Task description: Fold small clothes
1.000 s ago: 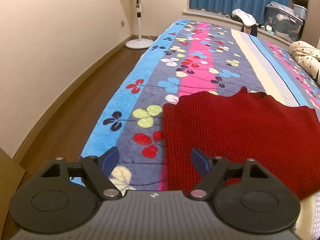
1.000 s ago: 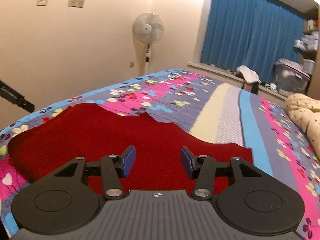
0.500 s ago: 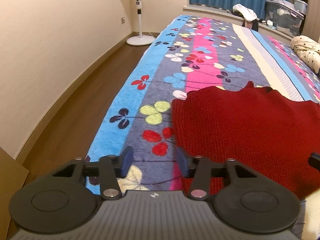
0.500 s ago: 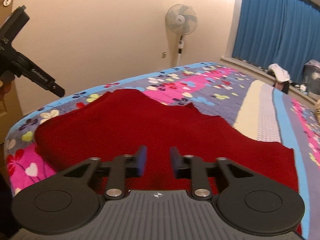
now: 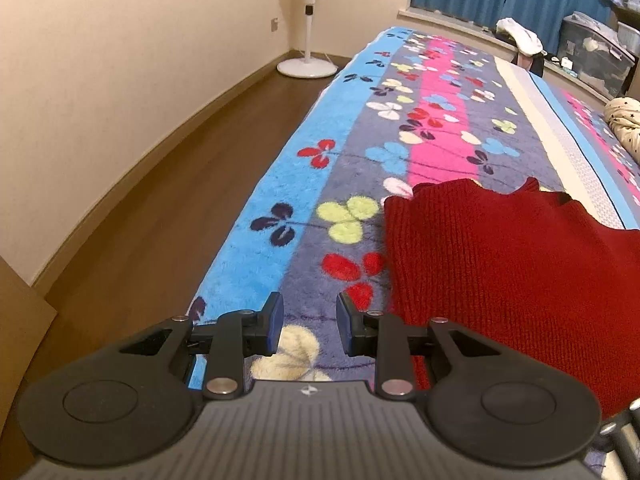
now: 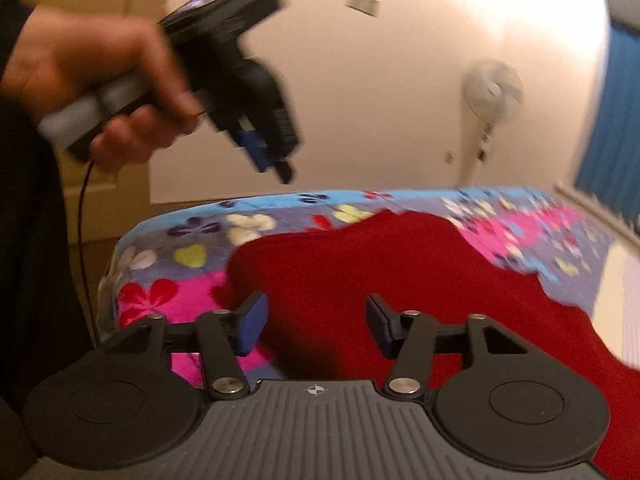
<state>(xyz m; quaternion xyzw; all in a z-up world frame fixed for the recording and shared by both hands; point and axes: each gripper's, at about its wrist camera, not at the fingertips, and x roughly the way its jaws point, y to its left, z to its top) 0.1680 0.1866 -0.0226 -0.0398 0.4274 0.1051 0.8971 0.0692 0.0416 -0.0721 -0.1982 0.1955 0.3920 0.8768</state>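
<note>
A red knitted sweater (image 5: 520,280) lies flat on the flowered blanket (image 5: 360,128), at the right of the left wrist view. The left gripper (image 5: 308,328) hangs over bare blanket at the lower centre, its jaws closing on nothing. In the right wrist view the right gripper (image 6: 314,324) is opening above the sweater's near edge, with no cloth pinched.

One red knitted garment (image 5: 516,280) on one flower-patterned blanket (image 5: 360,128) — one standing fan (image 5: 308,20), one clear storage box (image 5: 596,56), one white cloth bundle (image 5: 520,38) by the curtain, one cream star-print bundle (image 5: 626,124) — two grippers: left (image 5: 308,328), right (image 6: 314,326), and one hand (image 6: 92,76)
</note>
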